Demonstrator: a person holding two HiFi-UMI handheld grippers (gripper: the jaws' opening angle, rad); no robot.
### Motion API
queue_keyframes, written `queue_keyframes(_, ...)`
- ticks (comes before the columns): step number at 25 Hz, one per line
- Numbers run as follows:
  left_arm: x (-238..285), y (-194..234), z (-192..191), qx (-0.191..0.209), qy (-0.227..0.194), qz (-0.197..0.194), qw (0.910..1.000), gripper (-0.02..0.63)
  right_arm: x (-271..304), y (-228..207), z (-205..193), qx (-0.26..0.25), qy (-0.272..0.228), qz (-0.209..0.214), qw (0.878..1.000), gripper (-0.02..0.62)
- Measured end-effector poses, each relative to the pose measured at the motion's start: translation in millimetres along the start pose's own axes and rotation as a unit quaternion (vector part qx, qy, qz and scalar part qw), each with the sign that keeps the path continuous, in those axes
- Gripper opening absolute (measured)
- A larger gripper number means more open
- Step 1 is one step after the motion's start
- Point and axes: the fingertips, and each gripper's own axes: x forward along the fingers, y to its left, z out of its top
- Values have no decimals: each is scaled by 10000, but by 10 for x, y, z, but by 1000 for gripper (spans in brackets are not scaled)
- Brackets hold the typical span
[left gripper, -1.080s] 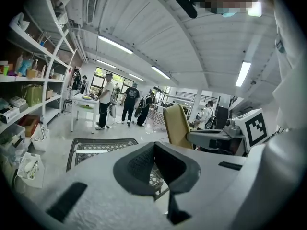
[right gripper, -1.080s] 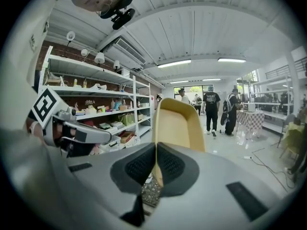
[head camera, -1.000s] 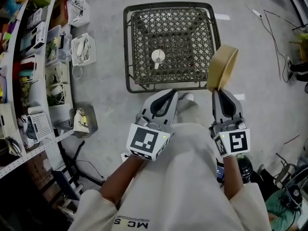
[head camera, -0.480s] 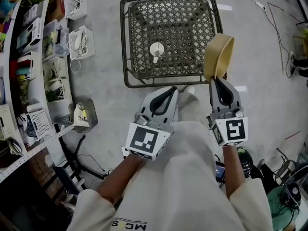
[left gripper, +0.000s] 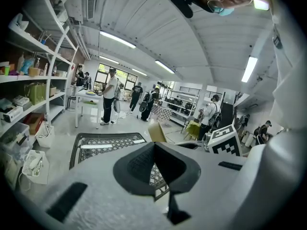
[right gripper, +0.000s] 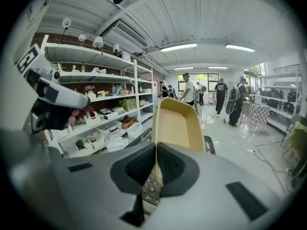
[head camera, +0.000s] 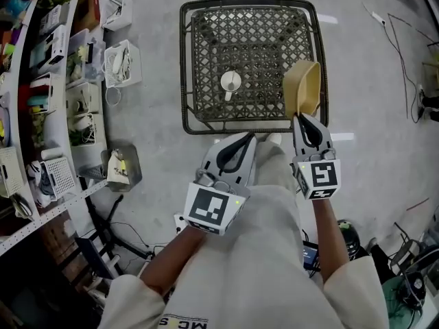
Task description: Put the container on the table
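Note:
A tan, tub-shaped container (head camera: 302, 88) hangs on edge above the right side of the dark wicker table (head camera: 195, 67), gripped by its rim. My right gripper (head camera: 306, 120) is shut on that rim; in the right gripper view the container (right gripper: 176, 123) rises straight up from between the closed jaws. My left gripper (head camera: 241, 140) is held lower, just short of the table's near edge, jaws shut with nothing in them (left gripper: 154, 157). A small white cup (head camera: 230, 82) stands on the middle of the table.
Shelving with boxes and bins (head camera: 48, 81) runs along the left. White wire baskets (head camera: 122, 64) and a grey bin (head camera: 121, 168) sit on the floor beside it. Cables (head camera: 401, 46) lie on the floor at the right. Several people stand far off (left gripper: 110, 99).
My right gripper has carried the container leftward, from beside the table's right edge to above its right side. The left gripper has kept its place relative to the body.

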Motion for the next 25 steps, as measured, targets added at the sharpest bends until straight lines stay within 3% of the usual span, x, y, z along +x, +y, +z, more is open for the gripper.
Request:
queue_keyframes(9, 29, 86, -23, -158, 64, 150, 9997, 23, 370, -14, -426, 1, 429, 120, 9990, 23)
queue_keyframes(17, 121, 111, -94, 63, 148, 93, 9998, 23, 742, -23, -883, 85, 958, 344, 9948, 23)
queue_keyframes(25, 211, 106, -178, 80, 256, 88, 9996, 23, 1110, 64, -1276, -195, 1458, 674, 9868, 23)
